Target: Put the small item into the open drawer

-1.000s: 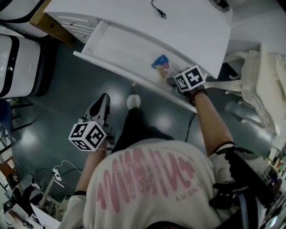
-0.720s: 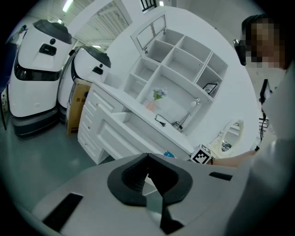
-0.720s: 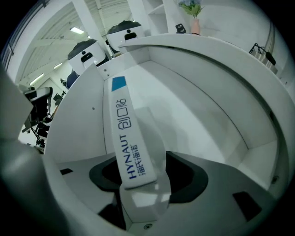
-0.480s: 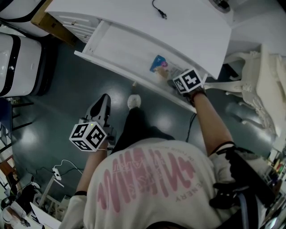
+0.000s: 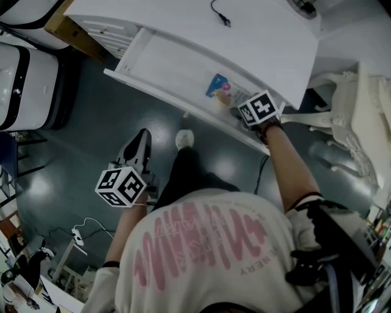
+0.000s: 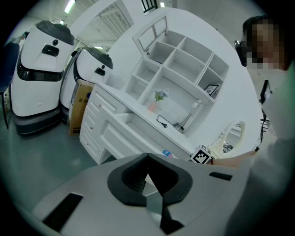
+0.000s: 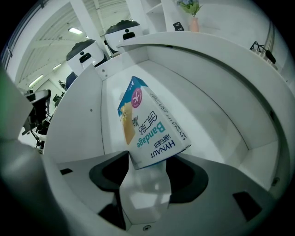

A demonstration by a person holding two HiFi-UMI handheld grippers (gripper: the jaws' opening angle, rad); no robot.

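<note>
The small item is a blue and white bandage box (image 5: 218, 86). It lies on the floor of the open white drawer (image 5: 146, 92). In the right gripper view the box (image 7: 150, 126) lies lengthwise ahead, with its near end between the jaws. My right gripper (image 5: 237, 103) reaches into the drawer's right end. Its jaws stand wide apart and the pads do not press the box. My left gripper (image 5: 139, 145) hangs low over the floor, away from the drawer, shut on nothing; in its own view the left gripper (image 6: 147, 177) faces the desk.
The white desk top (image 5: 244, 43) above the drawer carries a black cable (image 5: 218, 12). White robots (image 5: 27, 79) stand at the left and a white chair (image 5: 354, 116) at the right. My shoe (image 5: 183, 139) is below the drawer front.
The right gripper's jaws have come off the bandage box and drawn back slightly to the right. The box now rests in the drawer. The left gripper has stayed put.
</note>
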